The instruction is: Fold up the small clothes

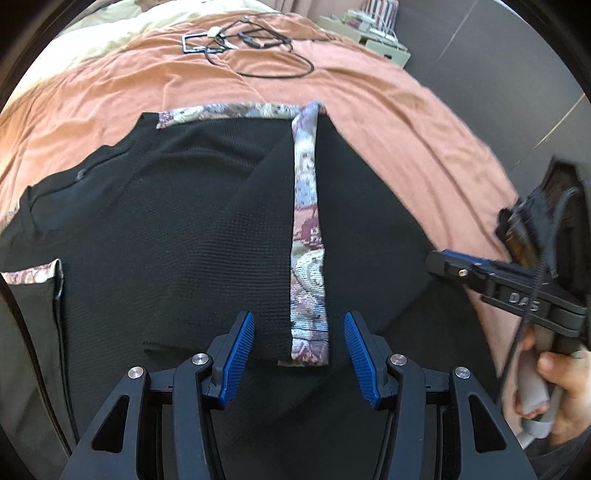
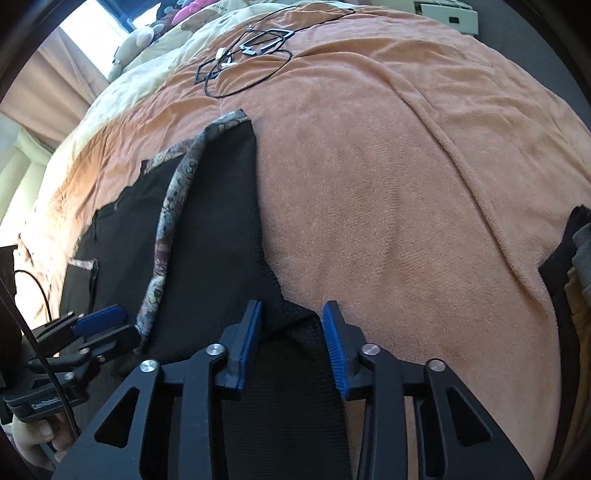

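Observation:
A black garment (image 1: 192,229) with patterned floral trim (image 1: 308,240) lies on the orange bedspread (image 1: 388,122), its right side folded over so the trim runs toward me. My left gripper (image 1: 299,321) is open and empty, its jaws on either side of the trim's near end. My right gripper (image 2: 291,314) is open above the garment's (image 2: 218,229) right edge, with black fabric lying between its blue pads (image 2: 334,343) but not pinched. The right gripper also shows at the right of the left wrist view (image 1: 443,260).
Black cables and a small square frame (image 1: 243,40) lie at the far end of the bed. A cream blanket (image 1: 92,33) lies beyond. More clothes (image 2: 576,266) sit at the right edge. A cabinet (image 1: 373,37) stands past the bed.

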{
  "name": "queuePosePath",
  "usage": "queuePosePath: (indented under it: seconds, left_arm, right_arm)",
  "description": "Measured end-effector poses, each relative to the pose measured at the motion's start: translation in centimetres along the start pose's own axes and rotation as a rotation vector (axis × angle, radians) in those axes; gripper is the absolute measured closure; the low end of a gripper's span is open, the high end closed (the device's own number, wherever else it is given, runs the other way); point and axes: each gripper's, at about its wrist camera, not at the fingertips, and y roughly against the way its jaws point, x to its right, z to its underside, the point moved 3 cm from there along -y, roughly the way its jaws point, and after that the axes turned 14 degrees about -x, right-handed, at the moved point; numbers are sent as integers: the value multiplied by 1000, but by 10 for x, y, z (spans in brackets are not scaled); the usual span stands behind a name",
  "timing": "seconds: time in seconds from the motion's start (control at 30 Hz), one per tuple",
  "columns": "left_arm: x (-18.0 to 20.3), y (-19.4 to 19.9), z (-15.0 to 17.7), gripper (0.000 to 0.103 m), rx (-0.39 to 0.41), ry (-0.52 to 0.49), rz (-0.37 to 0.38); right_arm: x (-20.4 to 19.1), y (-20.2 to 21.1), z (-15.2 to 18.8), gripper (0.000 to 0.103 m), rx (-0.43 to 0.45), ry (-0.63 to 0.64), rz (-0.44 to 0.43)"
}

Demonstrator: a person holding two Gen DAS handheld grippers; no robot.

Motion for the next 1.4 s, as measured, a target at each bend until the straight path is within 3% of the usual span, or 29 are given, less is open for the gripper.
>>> queuePosePath:
  seconds: [0.07, 0.17, 0.3, 0.47, 0.53, 0.6, 0.9, 1.07, 1.13, 1.3, 1.4]
  left_arm:
    - [-1, -5, 0, 52, 1, -8, -51]
    - [-9, -4, 0, 71, 8, -8, -77]
    - [-27, 5, -8, 83, 16, 2, -122]
    - [-59, 23, -23, 84, 34, 43, -187]
    - [-80, 36, -30, 83, 61, 98, -255]
    - [-99, 50, -36, 82, 96, 149, -273]
    - [-128, 58, -27, 59, 107, 232, -230]
    - [-121, 38, -14, 57, 64, 232, -149]
    - [-117, 33, -6, 58, 57, 230, -138]
    - [-103, 17, 14, 58, 27, 244, -39]
    - [-93, 14, 24, 58, 19, 237, -23]
  right_arm:
    - [-2, -3, -3, 78, -3, 27, 28]
    - [-2, -5, -5, 78, 1, 39, 39]
    - [1, -5, -4, 79, 3, 46, 44]
    - [1, -1, -8, 79, -18, 68, 48]
    - [0, 2, -10, 78, -20, 79, 47]
    - [-2, 8, -11, 78, -12, 89, 54]
    - [-16, 26, -5, 78, 24, 115, 37]
    - [-29, 22, 8, 76, -16, 143, -51]
    - [-31, 18, 12, 67, -29, 139, -85]
    - [-27, 6, 19, 67, -49, 99, -156]
    - [-23, -3, 23, 67, -57, 64, -184]
